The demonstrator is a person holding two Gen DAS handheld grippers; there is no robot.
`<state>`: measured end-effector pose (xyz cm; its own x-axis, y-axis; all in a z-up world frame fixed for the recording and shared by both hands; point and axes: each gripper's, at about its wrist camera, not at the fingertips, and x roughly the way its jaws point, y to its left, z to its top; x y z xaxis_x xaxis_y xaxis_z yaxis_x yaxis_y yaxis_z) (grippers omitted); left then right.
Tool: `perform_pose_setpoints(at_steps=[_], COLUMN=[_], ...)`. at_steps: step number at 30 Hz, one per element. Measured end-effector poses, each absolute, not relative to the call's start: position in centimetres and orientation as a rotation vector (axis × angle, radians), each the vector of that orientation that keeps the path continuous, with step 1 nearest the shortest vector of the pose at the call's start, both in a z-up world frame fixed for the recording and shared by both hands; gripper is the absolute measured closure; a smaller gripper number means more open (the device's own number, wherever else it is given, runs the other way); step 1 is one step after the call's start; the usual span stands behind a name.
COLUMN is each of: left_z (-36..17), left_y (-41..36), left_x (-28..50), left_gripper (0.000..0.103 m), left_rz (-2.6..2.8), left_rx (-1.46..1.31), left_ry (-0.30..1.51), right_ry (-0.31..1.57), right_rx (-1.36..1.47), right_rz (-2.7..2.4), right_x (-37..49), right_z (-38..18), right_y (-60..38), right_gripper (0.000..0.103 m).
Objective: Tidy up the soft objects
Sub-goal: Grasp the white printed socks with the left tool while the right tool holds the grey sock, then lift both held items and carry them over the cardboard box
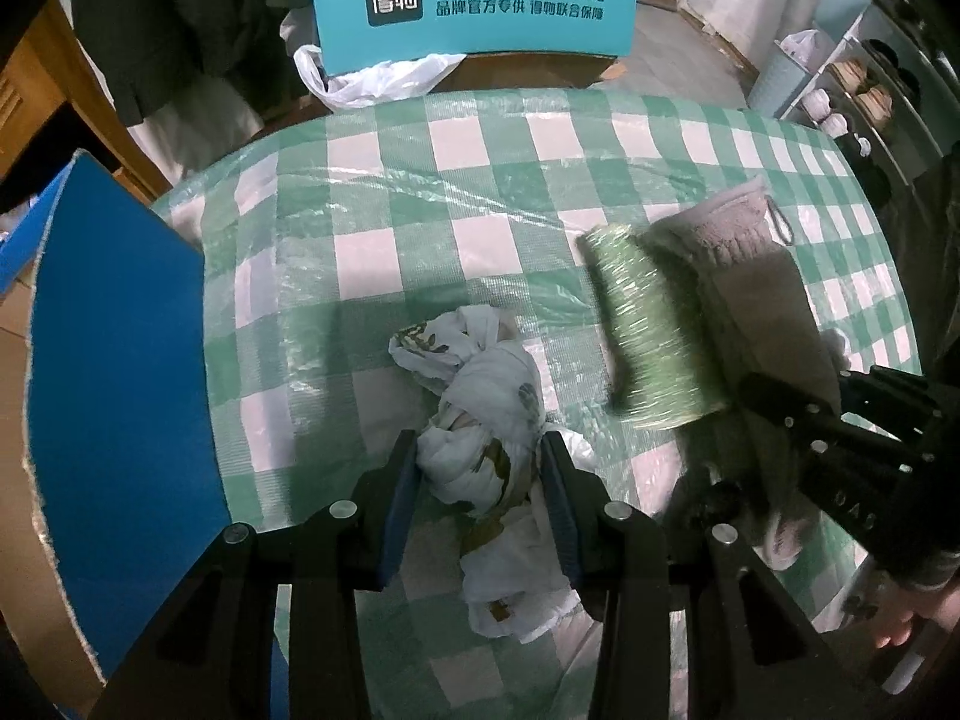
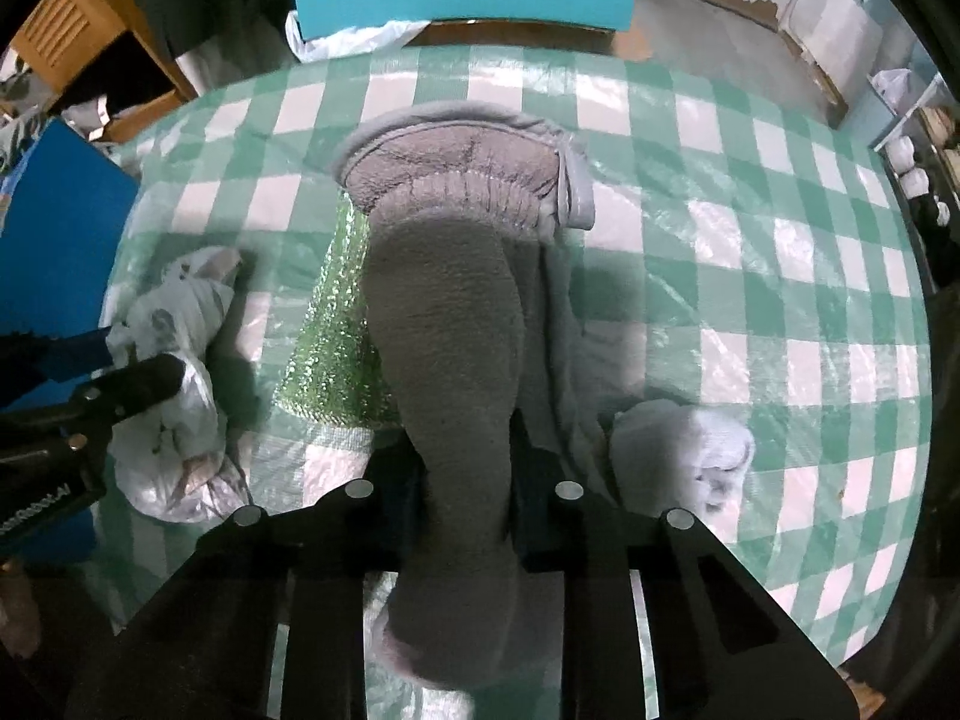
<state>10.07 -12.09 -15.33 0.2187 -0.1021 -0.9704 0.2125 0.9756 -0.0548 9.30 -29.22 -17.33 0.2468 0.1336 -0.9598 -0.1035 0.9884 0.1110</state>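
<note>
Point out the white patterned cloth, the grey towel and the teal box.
white patterned cloth (image 1: 480, 420), left wrist view, bunched middle between the fingers.
grey towel (image 2: 444, 324), right wrist view, raised fold.
teal box (image 1: 474, 6), left wrist view, printed front.

Bench cover (image 1: 480, 192): green-and-white check under glossy clear film. Crumpled cloth (image 1: 486, 420): white, with olive-brown leaf print. Fleece cloth (image 2: 444, 360): taupe-grey, paler grey edging. Sponge pad (image 1: 648, 330): pale green, glittery weave. Small bundle (image 2: 684, 450): light grey-blue. Left claw (image 1: 483, 480): black frame, dark blue pads. Board (image 1: 120, 360) at bench edge: saturated blue. Box (image 1: 474, 6) beyond: teal, with white lettering and black logo patch.
</note>
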Motion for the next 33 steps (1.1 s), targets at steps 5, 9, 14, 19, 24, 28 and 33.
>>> perform_pose_setpoints(at_steps=[5,9,14,19,24,28,33], left_z=[-14.8,-13.9,-13.3,-14.0,-14.0,-14.7,-16.3], left_y=[-11.7,-11.5,-11.2,-10.6,-10.8,-11.3,-12.2], left_x=[9.9,9.5,9.1,9.2,9.4,9.7,10.0], left_gripper=[0.068,0.074,0.078,0.061,0.03,0.026,0.026], left_rz=[-0.22,-0.228,-0.231,-0.236,-0.231,-0.211,-0.195], left_rx=[0.089,0.087,0.081,0.029,0.012,0.03,0.07], left_ry=[1.324,1.307,1.296,1.329,1.319,1.33,1.36], right_ry=[1.316,1.29,1.24,1.197,1.173,1.163,1.165], right_rx=[0.043,0.026,0.053,0.07,0.06,0.056,0.059], right_rz=[0.164,0.175,0.181,0.194,0.213,0.22,0.218], right_x=[8.7,8.2,7.7,7.0,6.6,6.3,6.4], right_z=[-16.7,-15.6,-13.4,-11.3,-10.2,-9.8,-9.9], right_y=[-29.6,-29.0,-28.9,-28.9,-28.3,-28.3,-28.6], right_gripper=[0.082,0.087,0.087,0.087,0.087,0.087,0.087])
